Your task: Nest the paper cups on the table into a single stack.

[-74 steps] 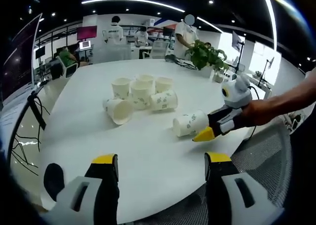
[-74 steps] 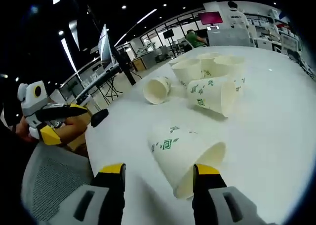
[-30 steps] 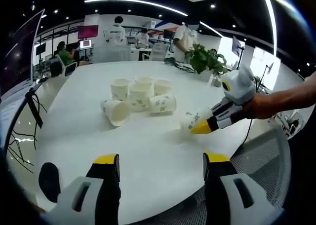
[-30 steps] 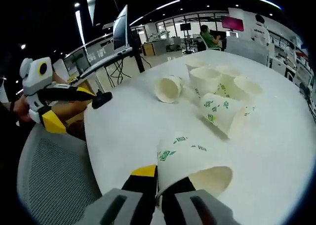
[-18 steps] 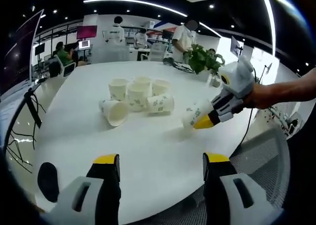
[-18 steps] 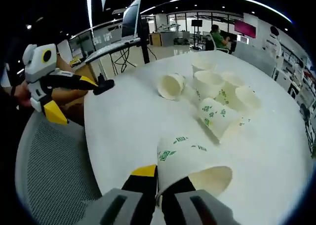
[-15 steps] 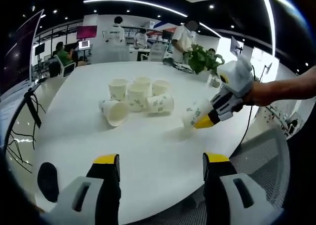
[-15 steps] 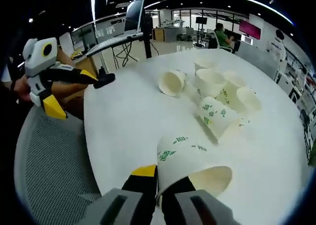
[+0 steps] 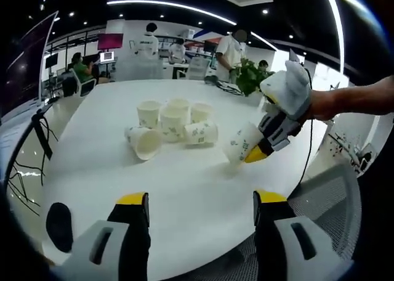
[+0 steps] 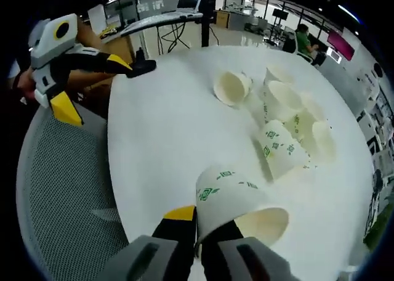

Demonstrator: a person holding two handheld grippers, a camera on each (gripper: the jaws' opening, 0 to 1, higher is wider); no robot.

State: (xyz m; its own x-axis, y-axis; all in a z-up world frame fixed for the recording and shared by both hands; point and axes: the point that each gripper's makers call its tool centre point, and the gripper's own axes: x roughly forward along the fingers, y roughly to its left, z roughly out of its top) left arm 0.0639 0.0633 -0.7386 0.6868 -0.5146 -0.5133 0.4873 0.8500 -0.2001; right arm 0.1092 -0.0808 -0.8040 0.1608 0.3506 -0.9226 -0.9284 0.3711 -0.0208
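right tool (image 10: 197,228) clamped on paper cup (image 10: 237,198), above white table (image 10: 166,139)

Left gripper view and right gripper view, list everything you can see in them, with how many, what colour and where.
Held cup: one, white with green marks, pinched by its wall in the right gripper, off the table.
Cups on the table: five, white with green marks, clustered mid-table; three upright, two on their sides.
Table: one, white, round-edged, under the cups.
Mesh chair: one, grey, at the near table edge.
Potted plant: one, green, at the table's far edge.
People: several in the office beyond the table.
Left gripper: grey with yellow tips, jaws apart over the near edge, holding nothing.
Right gripper: grey with yellow tips, shut on the held cup.
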